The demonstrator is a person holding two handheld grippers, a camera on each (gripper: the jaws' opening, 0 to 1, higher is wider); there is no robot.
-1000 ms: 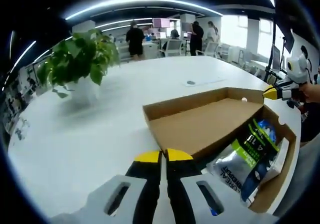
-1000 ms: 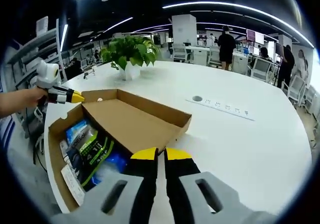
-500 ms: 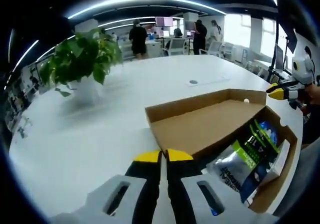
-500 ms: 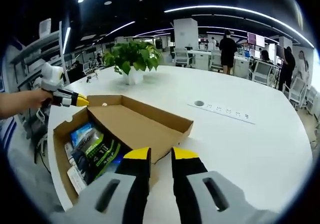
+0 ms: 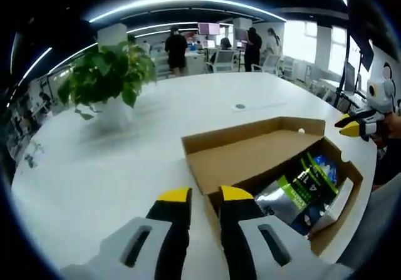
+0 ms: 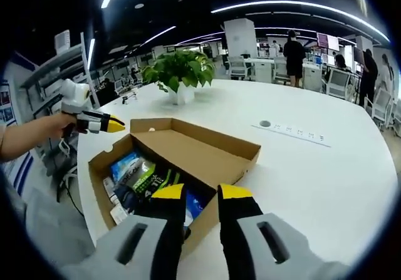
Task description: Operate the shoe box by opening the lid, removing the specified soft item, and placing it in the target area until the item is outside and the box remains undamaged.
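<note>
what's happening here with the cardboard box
A person is working on a cardboard shoe box on a white table with a claw in each hand. The lid is already folded open, and packaged items, one a green and black pouch, lie inside, not yet taken out. The left claw and right claw both hover near the box with jaws apart, holding nothing.

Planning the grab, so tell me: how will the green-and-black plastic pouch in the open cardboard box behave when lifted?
The green-and-black plastic pouch looks glossy and crinkled, so it is probably floppy and somewhat slippery. It lies loosely in the open cardboard box, so it likely lifts out without snagging.
</note>
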